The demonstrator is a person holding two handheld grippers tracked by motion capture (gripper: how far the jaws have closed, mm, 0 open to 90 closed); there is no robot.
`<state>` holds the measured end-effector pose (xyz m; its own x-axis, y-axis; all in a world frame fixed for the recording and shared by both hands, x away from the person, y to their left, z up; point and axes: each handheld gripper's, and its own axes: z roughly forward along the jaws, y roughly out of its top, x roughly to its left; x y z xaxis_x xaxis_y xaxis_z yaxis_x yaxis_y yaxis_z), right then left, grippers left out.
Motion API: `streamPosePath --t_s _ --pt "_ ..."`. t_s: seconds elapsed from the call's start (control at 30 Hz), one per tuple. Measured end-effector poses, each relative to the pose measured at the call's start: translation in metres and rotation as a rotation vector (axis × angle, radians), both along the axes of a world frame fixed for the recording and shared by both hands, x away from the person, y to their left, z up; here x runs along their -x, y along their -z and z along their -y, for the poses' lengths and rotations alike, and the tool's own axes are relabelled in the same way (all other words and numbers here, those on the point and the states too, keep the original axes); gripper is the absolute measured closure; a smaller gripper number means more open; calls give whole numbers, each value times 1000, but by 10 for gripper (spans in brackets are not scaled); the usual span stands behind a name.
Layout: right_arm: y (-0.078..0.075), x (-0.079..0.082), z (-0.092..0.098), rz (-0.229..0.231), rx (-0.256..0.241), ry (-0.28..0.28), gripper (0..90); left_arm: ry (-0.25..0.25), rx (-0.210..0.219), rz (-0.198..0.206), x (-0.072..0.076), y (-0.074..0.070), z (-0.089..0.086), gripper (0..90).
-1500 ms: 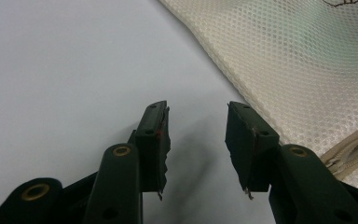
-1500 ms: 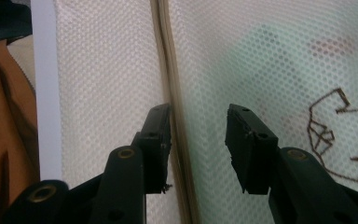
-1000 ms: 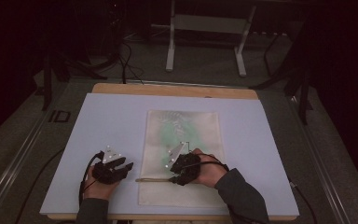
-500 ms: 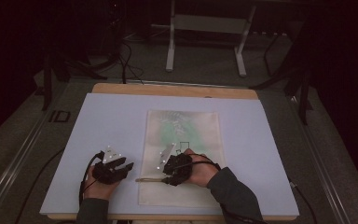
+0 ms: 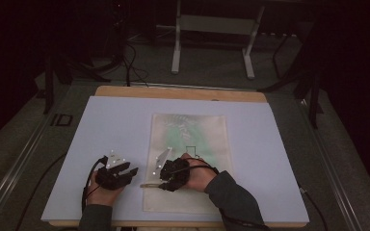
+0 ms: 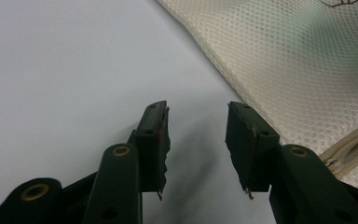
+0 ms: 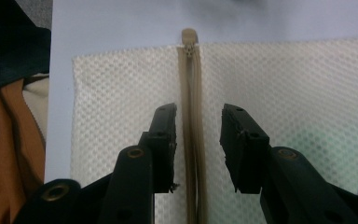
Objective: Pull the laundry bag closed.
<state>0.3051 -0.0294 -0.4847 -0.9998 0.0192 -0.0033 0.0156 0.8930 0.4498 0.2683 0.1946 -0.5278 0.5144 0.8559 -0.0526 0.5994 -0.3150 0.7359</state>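
Both grippers sit low at the near edge of the table, and both stand released with nothing between their jaws. From the high view the right gripper rests on the near end of a pale mesh bag that lies flat in the middle of the table, while the left gripper sits on bare tabletop just beside the bag's left edge.

My guess is that the bag is very light and limp: thin netting with no stiffness, likely to bunch and slide on the smooth surface if tugged from one side. The firmest part looks to be the zipper, a tan band of denser tape. I would take hold there, at the tape or the small end tab, and pin the netting with the other gripper so it cannot drag.

The right gripper view gives what the high view cannot: the jaws straddle the zipper, one on either side, gapped, not yet pinching it, and the zipper runs straight away to its tab at the bag's edge. I cannot tell where the slider is. The left gripper view shows the weave of the netting and a short stretch of zipper at its lower right, just beside the right-hand jaw. The high view alone shows the whole bag and a greenish tint inside it.
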Motion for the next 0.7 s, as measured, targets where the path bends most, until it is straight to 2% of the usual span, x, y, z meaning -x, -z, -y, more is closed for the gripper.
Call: streamPosePath --t_s 0.43,0.7 --pt "5 2 -23 -4 -14 -22 743 -5 3 -1 0 0 -2 582" --pt "7 3 -37 -5 -22 -23 747 -9 8 0 0 -1 -3 580"
